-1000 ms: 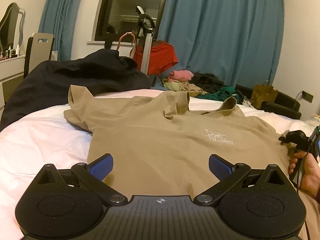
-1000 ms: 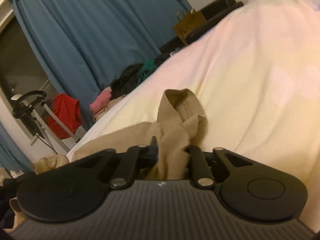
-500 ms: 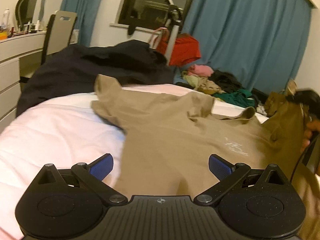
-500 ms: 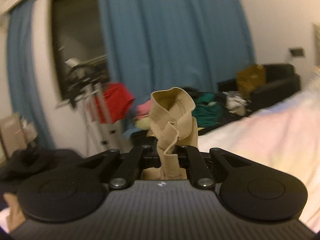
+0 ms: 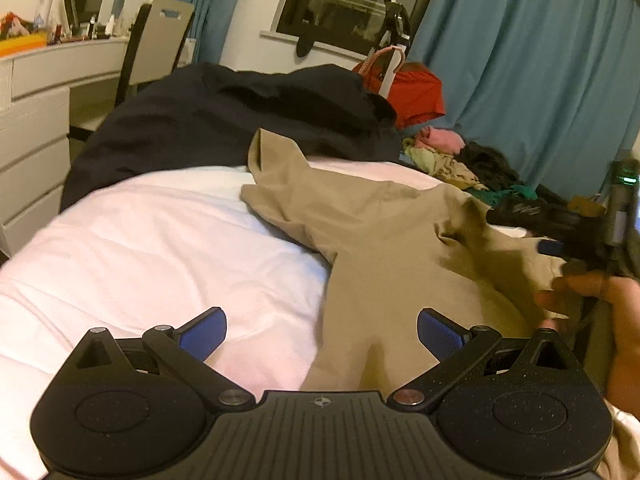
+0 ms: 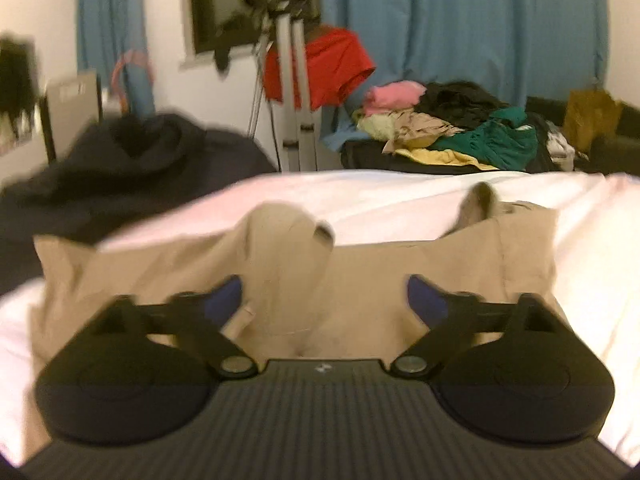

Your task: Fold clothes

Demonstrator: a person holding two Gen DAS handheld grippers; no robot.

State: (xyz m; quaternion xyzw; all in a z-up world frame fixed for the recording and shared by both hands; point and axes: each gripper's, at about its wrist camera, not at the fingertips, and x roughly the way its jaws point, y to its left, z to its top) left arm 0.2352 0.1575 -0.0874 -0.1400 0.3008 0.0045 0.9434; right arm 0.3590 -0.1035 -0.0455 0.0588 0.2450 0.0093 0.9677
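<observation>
A tan T-shirt point(image 5: 400, 248) lies on the white bed point(image 5: 160, 248); its left sleeve reaches toward the dark bedding. My left gripper point(image 5: 320, 334) is open and empty above the shirt's lower left edge. In the right wrist view, my right gripper point(image 6: 324, 296) is opening wide. The shirt's right sleeve point(image 6: 288, 264) droops loose between the fingers, close to the left pad, and neither pad presses on it. That sleeve hangs over the shirt's body point(image 6: 440, 256). In the left wrist view the right gripper point(image 5: 560, 240) is blurred, with a hand point(image 5: 616, 312) holding it.
A dark blanket or garment point(image 5: 224, 120) is heaped at the bed's far left. Beyond the bed are a pile of mixed clothes point(image 6: 452, 128), a red garment on a metal stand point(image 6: 320, 64) and blue curtains point(image 6: 460, 20). A chair point(image 5: 160, 40) and white drawers point(image 5: 32, 152) stand at left.
The right gripper lifted the pinched sleeve, swung it across over the shirt's body, and opened its jaws, letting go. The left gripper drifted sideways, staying open.
</observation>
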